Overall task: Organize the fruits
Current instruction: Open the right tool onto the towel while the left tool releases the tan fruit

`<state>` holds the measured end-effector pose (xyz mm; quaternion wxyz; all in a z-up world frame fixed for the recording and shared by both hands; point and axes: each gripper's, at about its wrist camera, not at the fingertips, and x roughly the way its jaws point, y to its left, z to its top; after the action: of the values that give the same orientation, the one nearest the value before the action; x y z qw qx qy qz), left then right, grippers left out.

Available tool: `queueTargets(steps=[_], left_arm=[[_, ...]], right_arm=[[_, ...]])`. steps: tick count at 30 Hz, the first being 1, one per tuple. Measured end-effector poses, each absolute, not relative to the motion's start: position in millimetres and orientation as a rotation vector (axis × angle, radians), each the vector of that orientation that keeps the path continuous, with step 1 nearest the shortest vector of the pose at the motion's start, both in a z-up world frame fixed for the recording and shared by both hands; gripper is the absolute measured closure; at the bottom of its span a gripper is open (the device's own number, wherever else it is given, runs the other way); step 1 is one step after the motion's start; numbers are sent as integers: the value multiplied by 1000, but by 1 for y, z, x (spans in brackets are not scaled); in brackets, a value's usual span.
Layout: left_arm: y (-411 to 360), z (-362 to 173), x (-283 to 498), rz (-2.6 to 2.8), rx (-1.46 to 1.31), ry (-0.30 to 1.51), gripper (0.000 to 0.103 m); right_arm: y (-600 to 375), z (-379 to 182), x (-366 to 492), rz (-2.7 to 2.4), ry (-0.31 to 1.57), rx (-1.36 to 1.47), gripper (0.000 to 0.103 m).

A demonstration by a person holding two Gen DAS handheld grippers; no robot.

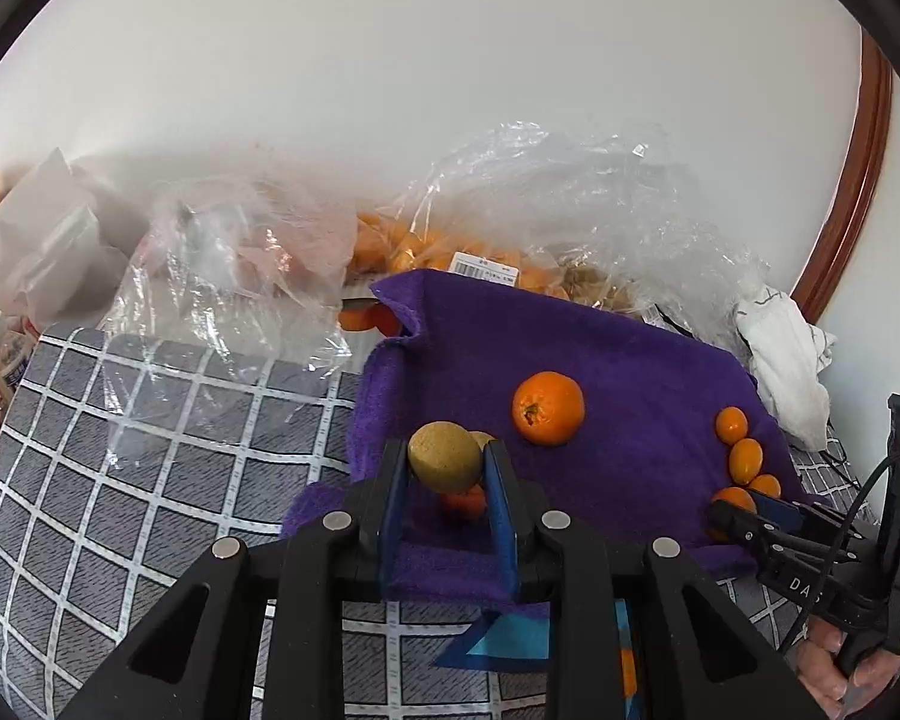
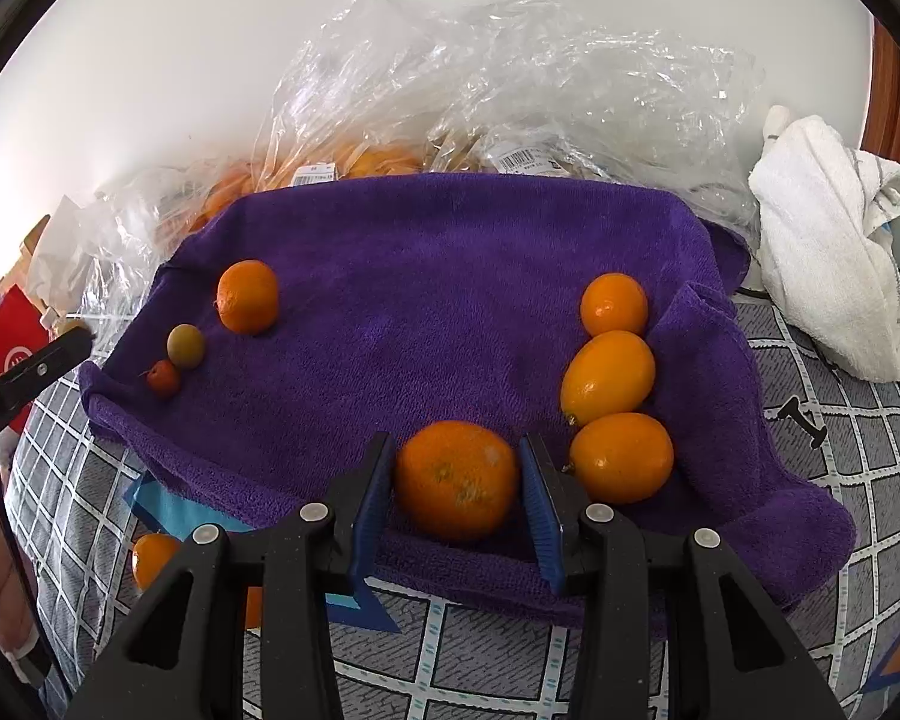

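Note:
My left gripper [image 1: 444, 468] is shut on a tan round fruit [image 1: 444, 457], held above the purple towel [image 1: 618, 360]. Under it lie a second tan fruit [image 1: 485, 439] and a small red fruit [image 1: 465, 502]. An orange [image 1: 548, 407] sits mid-towel. My right gripper [image 2: 456, 480] has its fingers around a large orange [image 2: 456, 480] on the towel's [image 2: 426, 276] near edge, touching both sides. Three kumquats [image 2: 608, 377] line up to its right. In the right wrist view an orange [image 2: 247, 296], a tan fruit [image 2: 185, 345] and the red fruit [image 2: 163, 377] lie at the towel's left.
Clear plastic bags [image 1: 558, 222] holding more oranges lie behind the towel against the wall. A white cloth [image 2: 828, 240] is at the right. A loose orange [image 2: 153, 558] lies on the checkered cover [image 1: 150, 450] beside blue paper [image 2: 174, 513].

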<state>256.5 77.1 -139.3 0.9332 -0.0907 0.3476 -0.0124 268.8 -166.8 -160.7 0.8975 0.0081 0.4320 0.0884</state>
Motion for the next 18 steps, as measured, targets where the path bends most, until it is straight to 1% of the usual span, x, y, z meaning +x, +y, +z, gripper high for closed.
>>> queueTargets(steps=[7, 10, 18], left_arm=[[47, -153, 278, -62, -135, 773, 79], [43, -159, 285, -104, -186, 819, 79], [30, -172, 295, -70, -136, 841, 78]], right_arm=[[-168, -151, 259, 187, 863, -13, 58], [-174, -145, 254, 192, 841, 11, 56], [-188, -137, 250, 116, 802, -2, 56]])
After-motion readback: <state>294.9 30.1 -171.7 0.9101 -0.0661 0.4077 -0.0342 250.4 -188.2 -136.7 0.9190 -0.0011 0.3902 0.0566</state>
